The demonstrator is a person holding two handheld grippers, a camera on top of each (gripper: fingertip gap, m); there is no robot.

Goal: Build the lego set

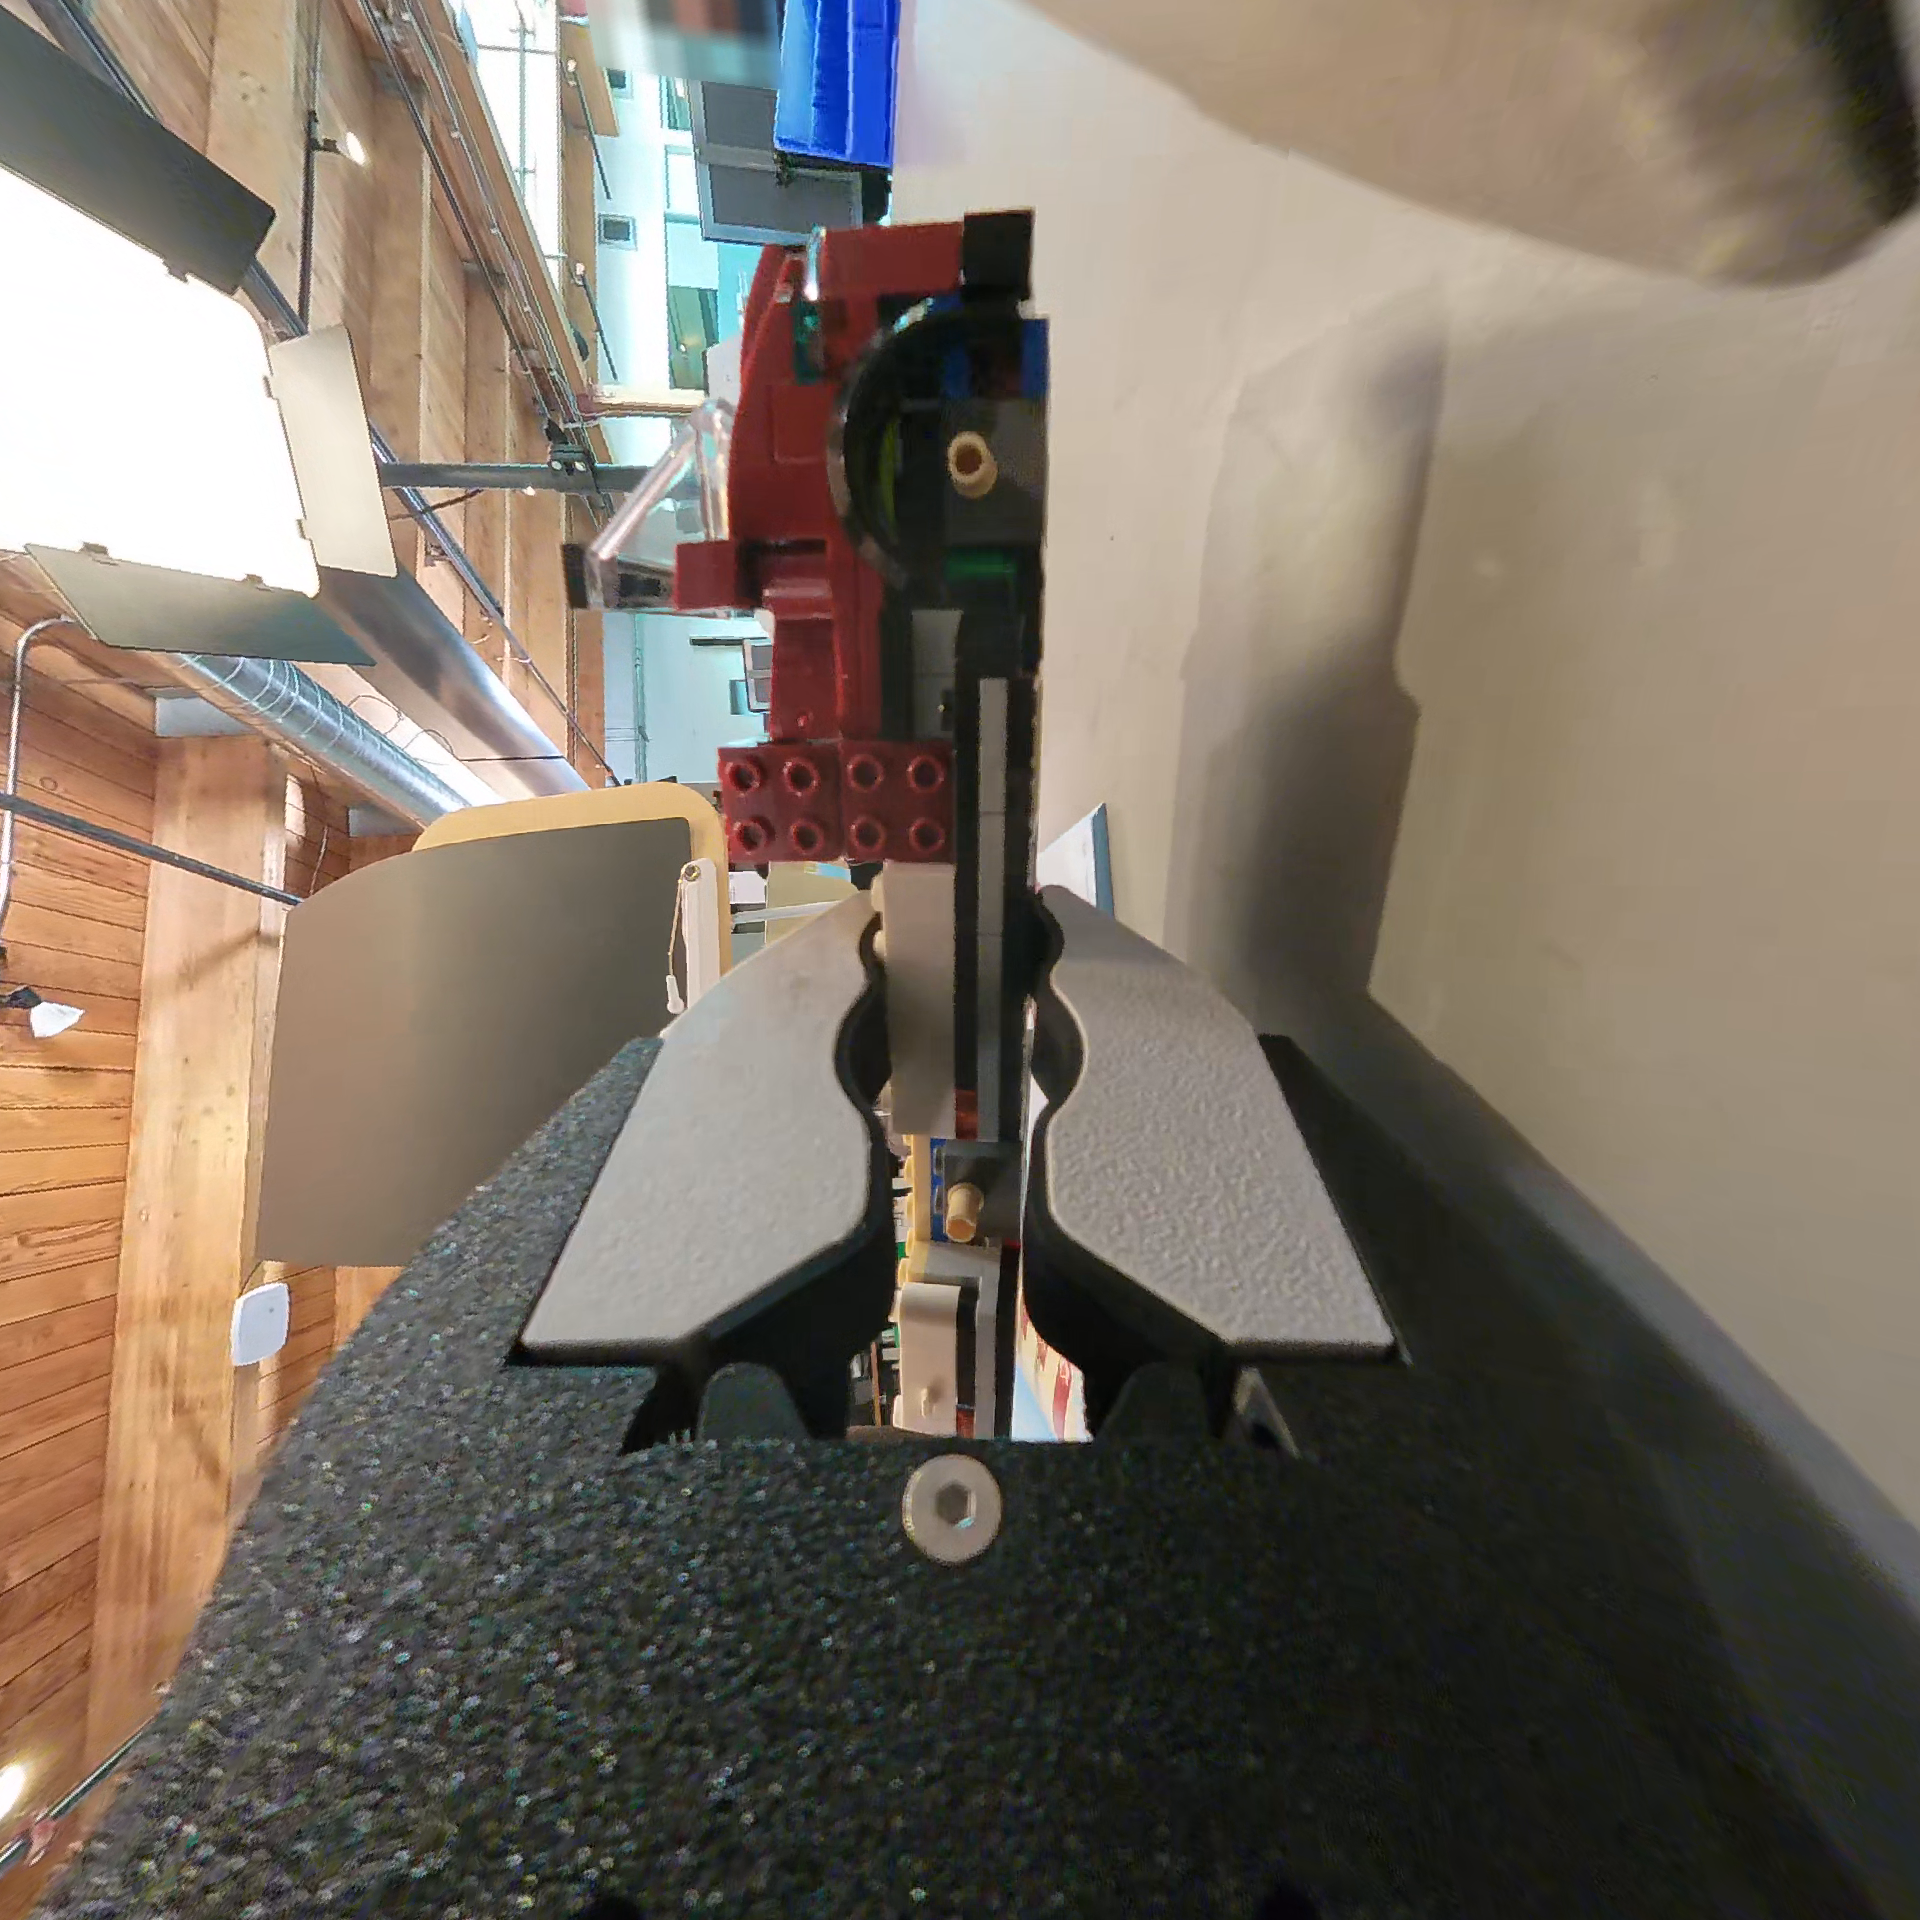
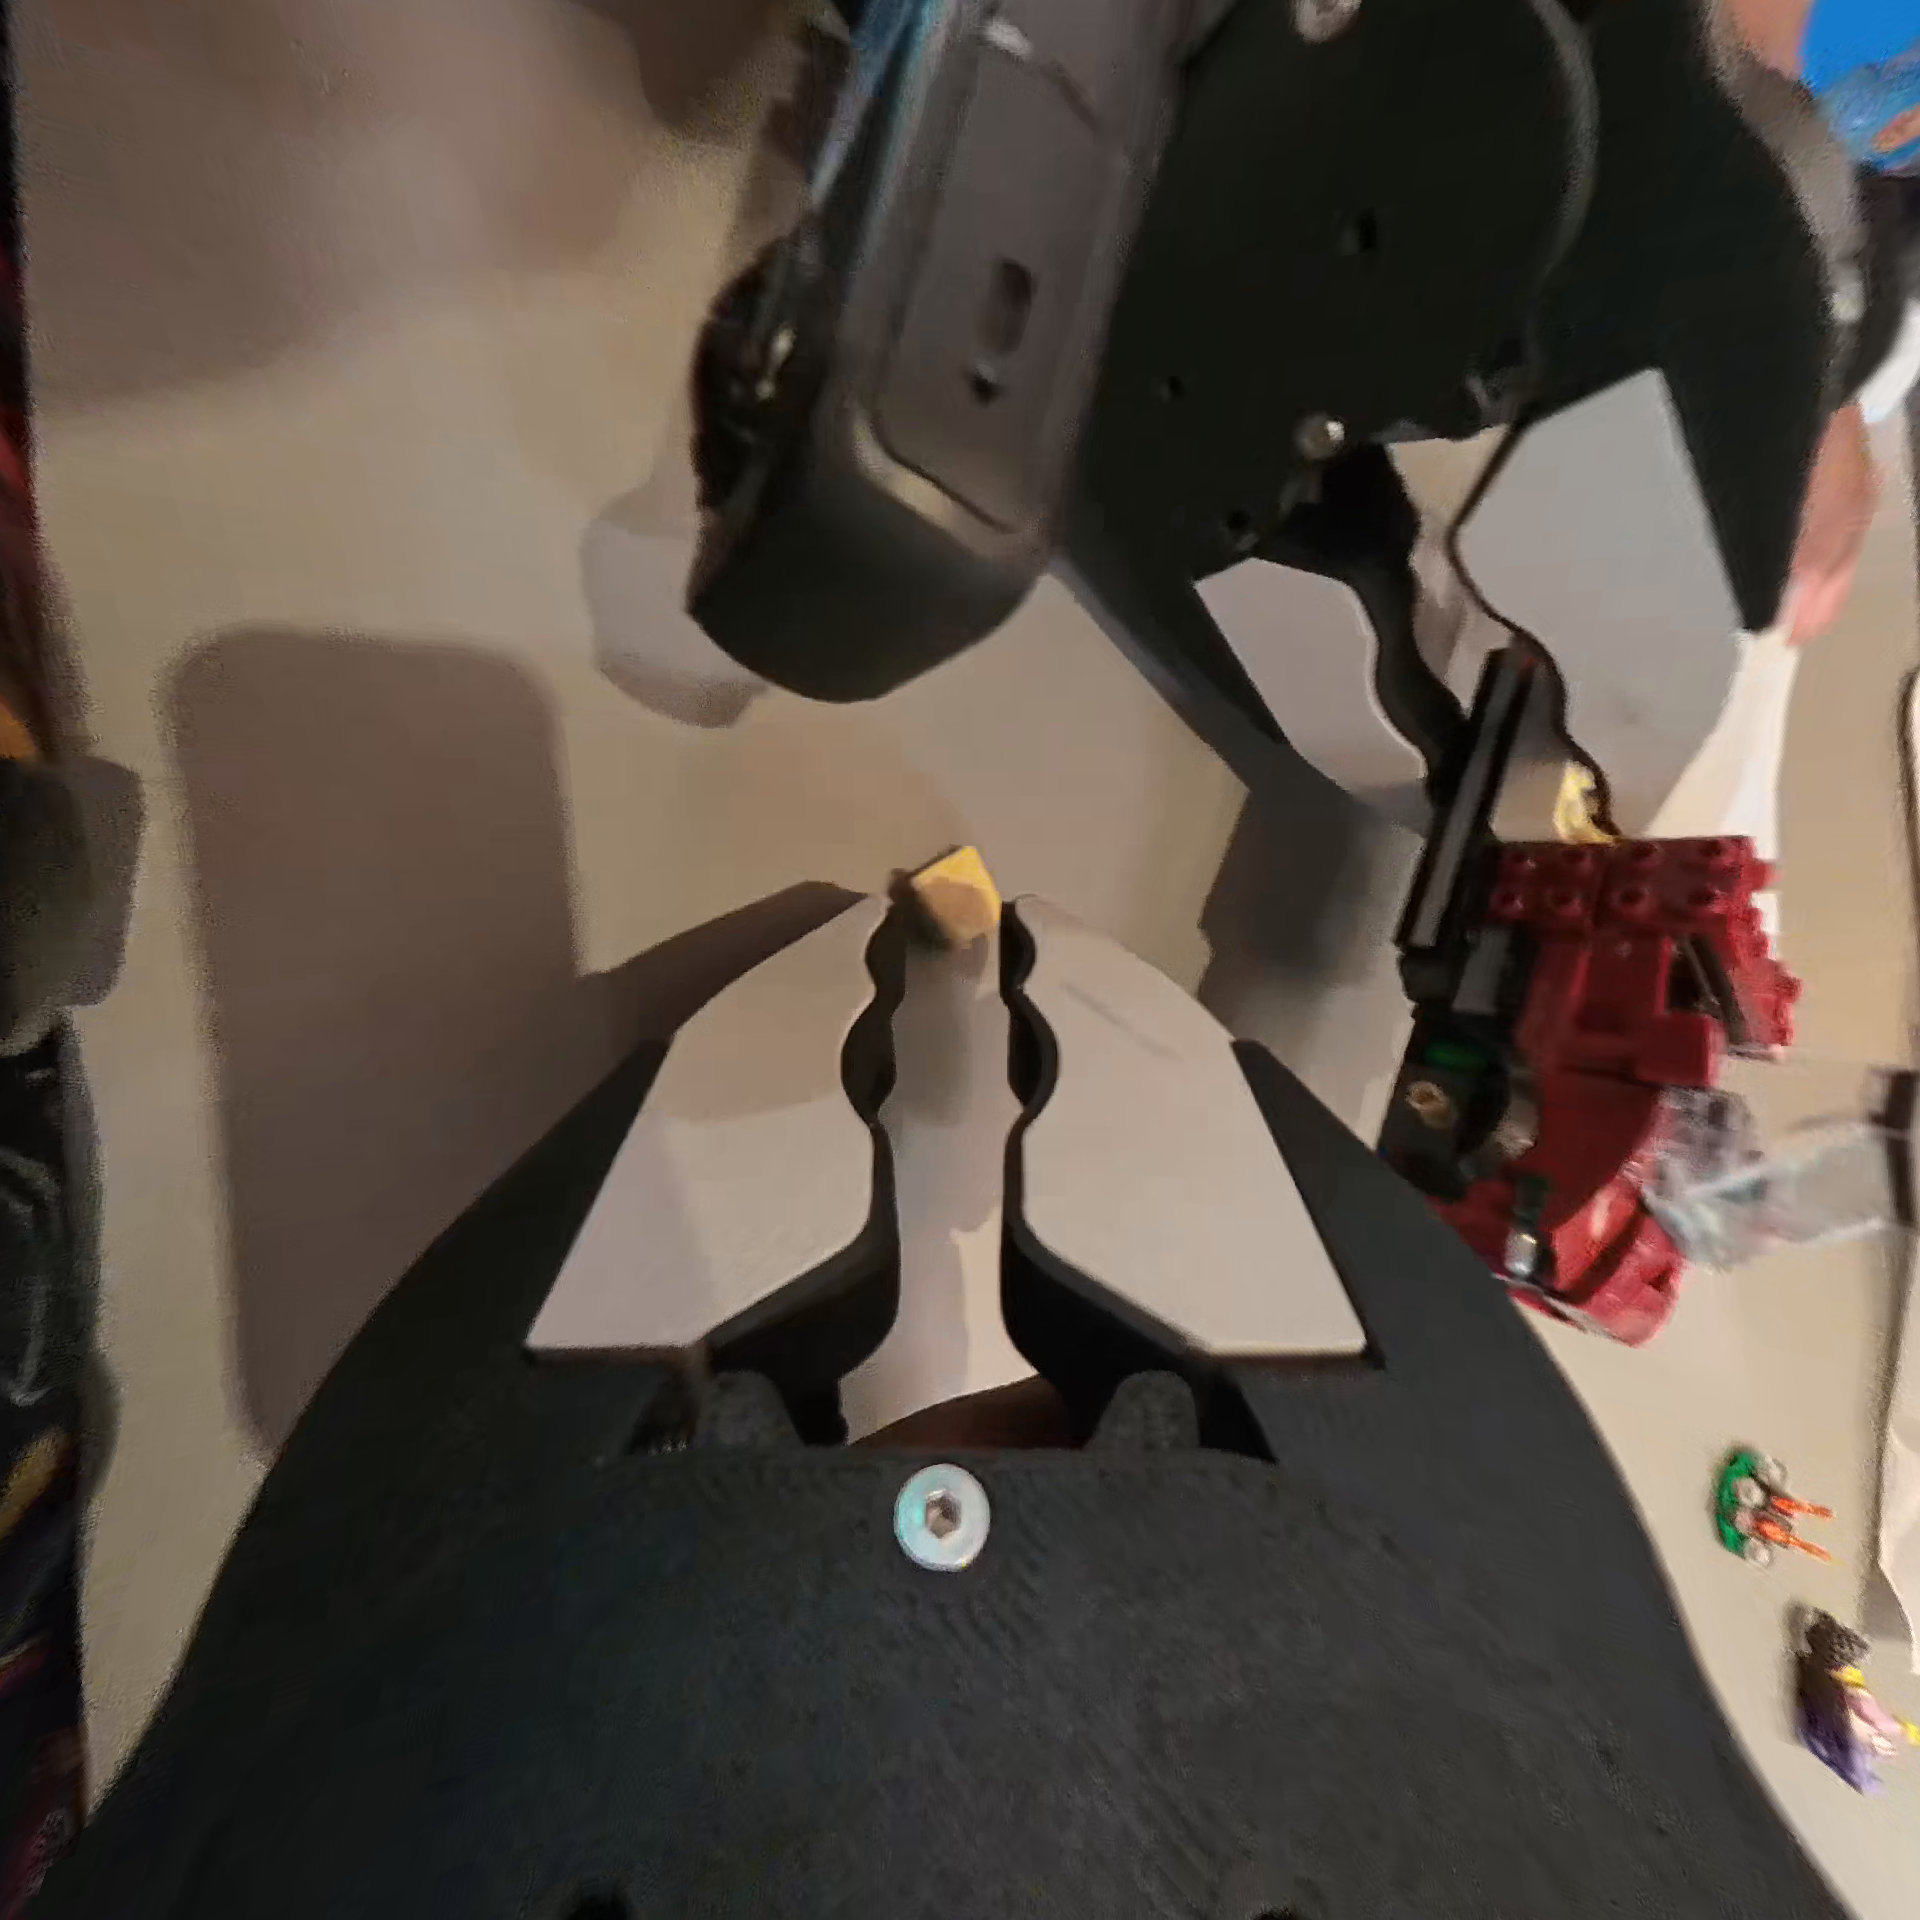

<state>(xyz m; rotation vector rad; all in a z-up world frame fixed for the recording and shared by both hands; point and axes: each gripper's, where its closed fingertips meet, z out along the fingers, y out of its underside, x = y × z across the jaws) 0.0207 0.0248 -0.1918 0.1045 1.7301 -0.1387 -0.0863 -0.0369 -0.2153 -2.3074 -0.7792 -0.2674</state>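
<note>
My left gripper (image 1: 956,935) is shut on a dark red and black brick-built model (image 1: 831,499), its pads pressing the model's thin black and grey base edge and a white part beside it. It holds the model on its side above the beige table (image 1: 1610,675). In the right wrist view the left gripper (image 2: 1496,748) and the model (image 2: 1621,1091) show at the right. My right gripper (image 2: 948,909) is shut on a small tan brick (image 2: 951,899), pinched at the very tips of its fingers just over the table (image 2: 416,416).
A small green piece with orange parts (image 2: 1756,1517) and a purple figure (image 2: 1839,1704) lie on the table at the right. A person's hand (image 2: 1839,520) is behind the left gripper. A blue crate (image 1: 836,83) and a chair back (image 1: 468,1039) stand beyond the table. Tip to tip, the grippers are about 12 cm apart.
</note>
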